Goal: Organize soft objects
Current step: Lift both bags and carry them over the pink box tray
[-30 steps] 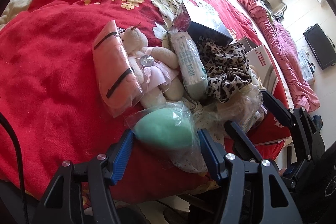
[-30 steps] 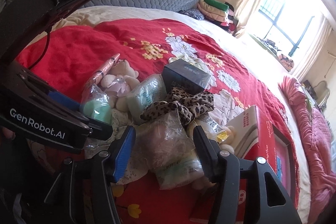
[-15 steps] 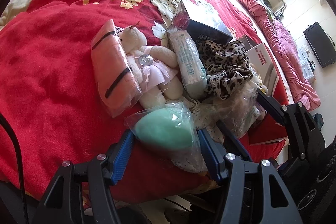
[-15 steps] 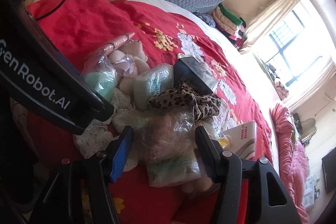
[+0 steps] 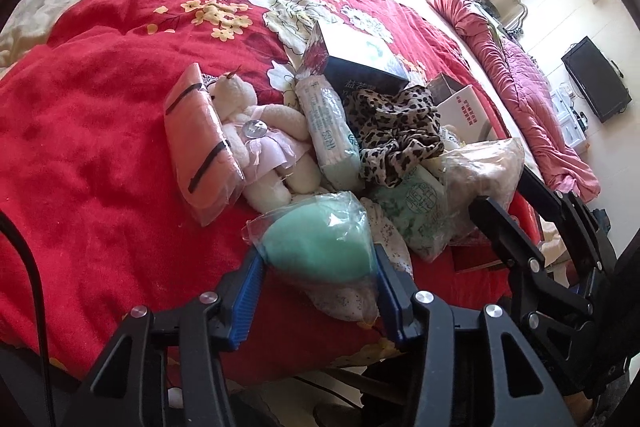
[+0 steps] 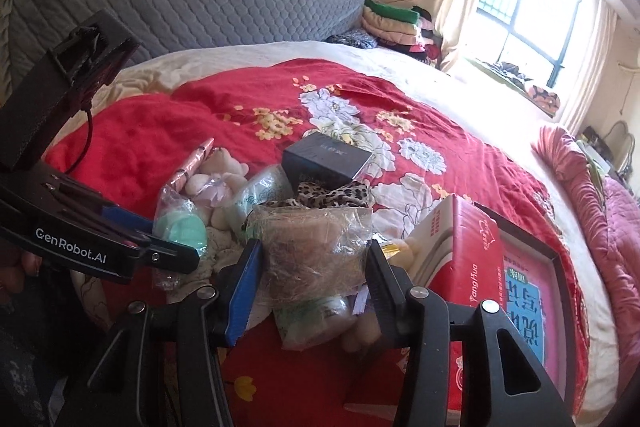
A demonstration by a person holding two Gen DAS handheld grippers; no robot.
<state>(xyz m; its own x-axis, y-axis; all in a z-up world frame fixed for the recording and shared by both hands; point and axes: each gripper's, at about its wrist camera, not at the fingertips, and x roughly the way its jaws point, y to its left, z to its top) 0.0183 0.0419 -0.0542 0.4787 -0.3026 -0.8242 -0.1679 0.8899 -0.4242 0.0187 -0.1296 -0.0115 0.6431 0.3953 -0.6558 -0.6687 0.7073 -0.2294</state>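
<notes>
One teddy bear (image 5: pixel 256 131), one leopard-print cloth (image 5: pixel 396 131), one dark box (image 5: pixel 360 65), five bagged soft items.

On the bed (image 5: pixel 80 147), the teddy bear (image 5: pixel 260 139) lies between a flat pouch (image 5: pixel 200 143) at left and a tissue pack (image 5: pixel 330 131) at right; a box (image 5: pixel 360 63) sits behind.

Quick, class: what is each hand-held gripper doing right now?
Left hand-held gripper: jaws just closing, pads on the bagged green sponge.
Right hand-held gripper: jaws just closing, pads on the bagged brown bundle.
</notes>
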